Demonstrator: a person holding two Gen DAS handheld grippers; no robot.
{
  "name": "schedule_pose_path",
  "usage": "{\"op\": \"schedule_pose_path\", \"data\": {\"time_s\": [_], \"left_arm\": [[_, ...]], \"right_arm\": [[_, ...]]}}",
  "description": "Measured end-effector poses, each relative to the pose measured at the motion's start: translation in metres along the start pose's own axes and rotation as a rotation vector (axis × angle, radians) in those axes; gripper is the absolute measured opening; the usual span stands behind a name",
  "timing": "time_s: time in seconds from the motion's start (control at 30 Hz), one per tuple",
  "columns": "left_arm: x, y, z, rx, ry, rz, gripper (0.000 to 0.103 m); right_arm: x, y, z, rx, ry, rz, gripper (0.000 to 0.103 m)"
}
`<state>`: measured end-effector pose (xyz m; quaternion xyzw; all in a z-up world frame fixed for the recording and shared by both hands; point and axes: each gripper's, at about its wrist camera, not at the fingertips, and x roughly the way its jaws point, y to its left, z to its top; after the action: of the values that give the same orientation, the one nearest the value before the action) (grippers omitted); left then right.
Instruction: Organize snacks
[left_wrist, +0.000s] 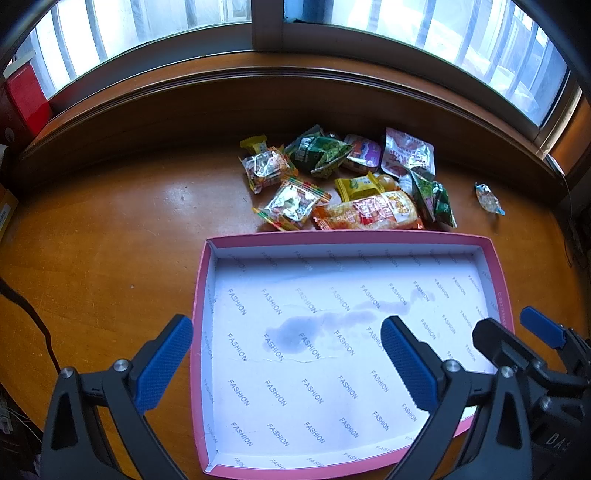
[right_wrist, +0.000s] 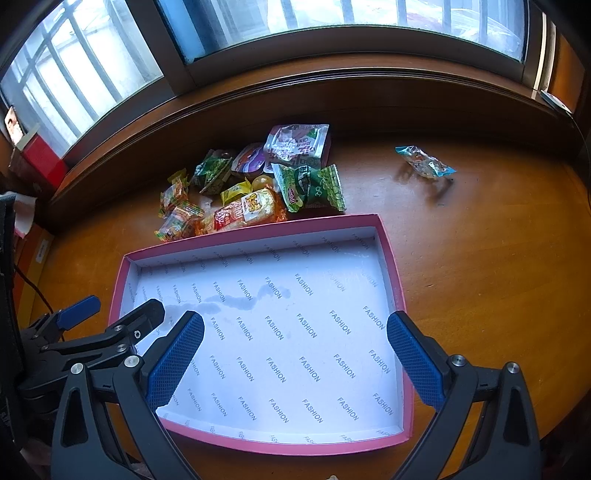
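Note:
A pink-rimmed box (left_wrist: 498, 273) with white "FASHION" lining lies empty on the wooden table; it also shows in the right wrist view (right_wrist: 400, 295). A pile of several snack packets (left_wrist: 343, 181) lies just behind its far rim, also seen in the right wrist view (right_wrist: 255, 184). One small blue-ended candy packet (left_wrist: 489, 199) lies apart to the right, also in the right wrist view (right_wrist: 424, 160). My left gripper (left_wrist: 286, 339) is open and empty over the box's near left part. My right gripper (right_wrist: 295, 339) is open and empty over the box's near part.
A raised wooden window sill (left_wrist: 295, 85) runs behind the snacks. A red box (left_wrist: 26, 96) stands at the far left by the window. A dark cable (left_wrist: 33, 317) crosses the table's left side. The lining has a grey damp stain (left_wrist: 295, 332).

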<state>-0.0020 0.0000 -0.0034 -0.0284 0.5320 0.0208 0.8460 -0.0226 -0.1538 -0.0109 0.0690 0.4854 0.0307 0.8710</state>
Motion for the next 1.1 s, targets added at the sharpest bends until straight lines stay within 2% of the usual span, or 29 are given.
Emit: {"op": "schedule_pose_path", "data": {"time_s": [1.1], "left_arm": [[0.0016,0.0036,0.001,-0.001,0.005,0.001,0.103]], "right_arm": [[0.0003,0.0,0.0005,0.0,0.001,0.001,0.102]]}}
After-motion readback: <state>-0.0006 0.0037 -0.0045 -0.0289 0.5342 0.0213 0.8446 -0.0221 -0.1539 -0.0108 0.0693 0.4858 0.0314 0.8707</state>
